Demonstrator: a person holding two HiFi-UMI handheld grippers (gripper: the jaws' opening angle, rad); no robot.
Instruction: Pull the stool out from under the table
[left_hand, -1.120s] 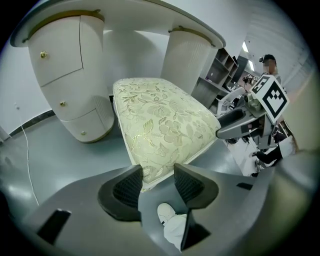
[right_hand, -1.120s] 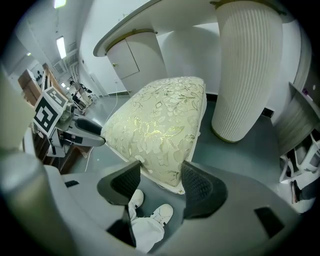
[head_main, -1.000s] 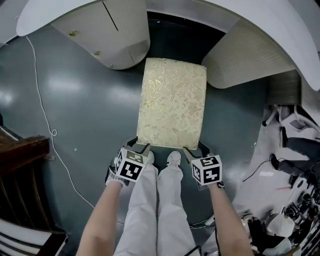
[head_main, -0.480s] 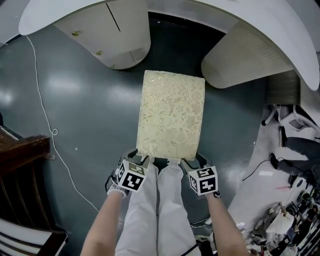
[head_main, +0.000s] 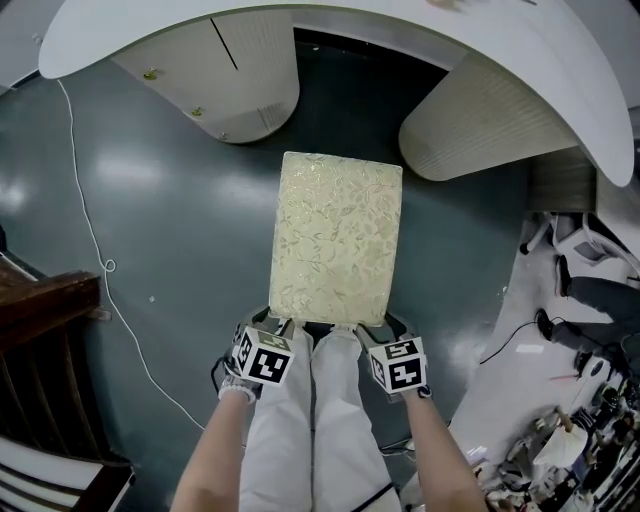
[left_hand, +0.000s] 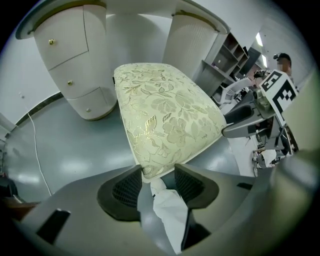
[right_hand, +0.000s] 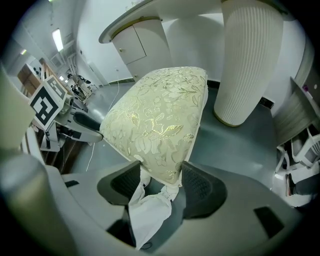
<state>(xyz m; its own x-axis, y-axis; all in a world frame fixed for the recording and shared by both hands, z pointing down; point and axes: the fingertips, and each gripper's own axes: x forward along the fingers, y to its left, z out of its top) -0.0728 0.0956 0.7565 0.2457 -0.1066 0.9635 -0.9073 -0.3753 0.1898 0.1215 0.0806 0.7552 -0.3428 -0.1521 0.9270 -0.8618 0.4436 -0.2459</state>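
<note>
Here's the stool (head_main: 336, 238), standing on the floor (head_main: 170, 220) in front of the desk (head_main: 300, 15). Its far end is about level with the fronts of the two pedestals (head_main: 240, 75), and the rest lies out in the open. By the look of it, the pull is as good as done.

The person stands at the near short end, legs (head_main: 315, 420) right up behind the cushion, with one gripper on each near corner. That pairing makes sense. Taking both corners at once keeps the pull straight back toward the body, so the stool should not swing toward either pedestal. Both grippers point steeply down over the edge, which lets the jaws straddle the cushion's thickness rather than skate across the slippery brocade top.

Now the left gripper (left_hand: 156, 182). Its jaws stand wide and have just been opening a touch further. The cushion's corner sits between them, resting against one pad, while the other pad seems to stand just off the fabric. It reads as a grip being let go.

The right gripper (right_hand: 161, 182) looks firmer. Its jaws are also wide, but the corner fills the whole gap and the fabric meets both pads, so it appears clamped on the stool.
</note>
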